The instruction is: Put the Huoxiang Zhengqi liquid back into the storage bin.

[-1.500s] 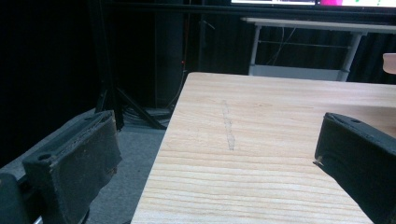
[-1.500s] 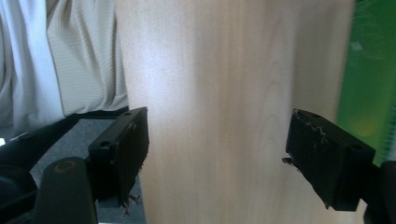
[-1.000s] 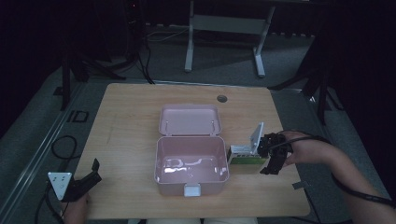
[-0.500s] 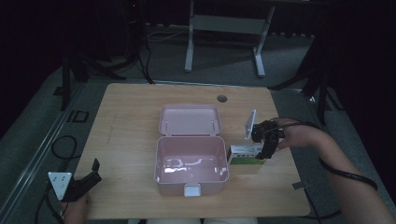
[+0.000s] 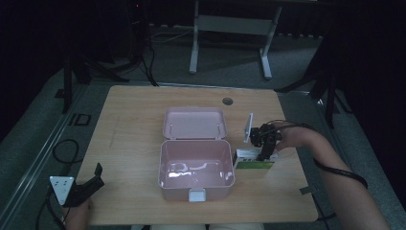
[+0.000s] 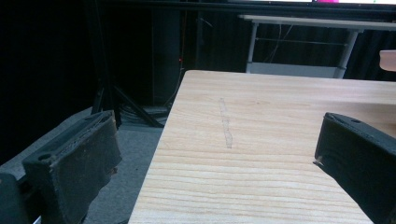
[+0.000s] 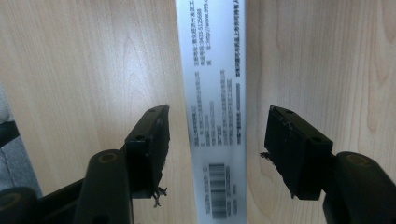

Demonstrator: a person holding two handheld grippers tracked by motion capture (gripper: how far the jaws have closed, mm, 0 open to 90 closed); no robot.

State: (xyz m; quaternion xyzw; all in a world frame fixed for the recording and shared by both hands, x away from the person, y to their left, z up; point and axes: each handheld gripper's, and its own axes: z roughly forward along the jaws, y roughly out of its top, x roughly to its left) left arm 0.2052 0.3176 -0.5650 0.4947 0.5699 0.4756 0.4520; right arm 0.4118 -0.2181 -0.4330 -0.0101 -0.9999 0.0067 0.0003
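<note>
My right gripper points straight down, forearm stretched in from the right, its jaws just closing yet still apart; my left gripper rests low, jaws spread wide

Small carton cut off by right gripper view's edges.

Glossy pink plastic box, smooth printed cardboard carton, matt pale wood-grain table.

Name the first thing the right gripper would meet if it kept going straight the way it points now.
The carton: the right gripper points down at it, jaws just closing, astride its edge but with gaps either side. Depth is unclear.
</note>
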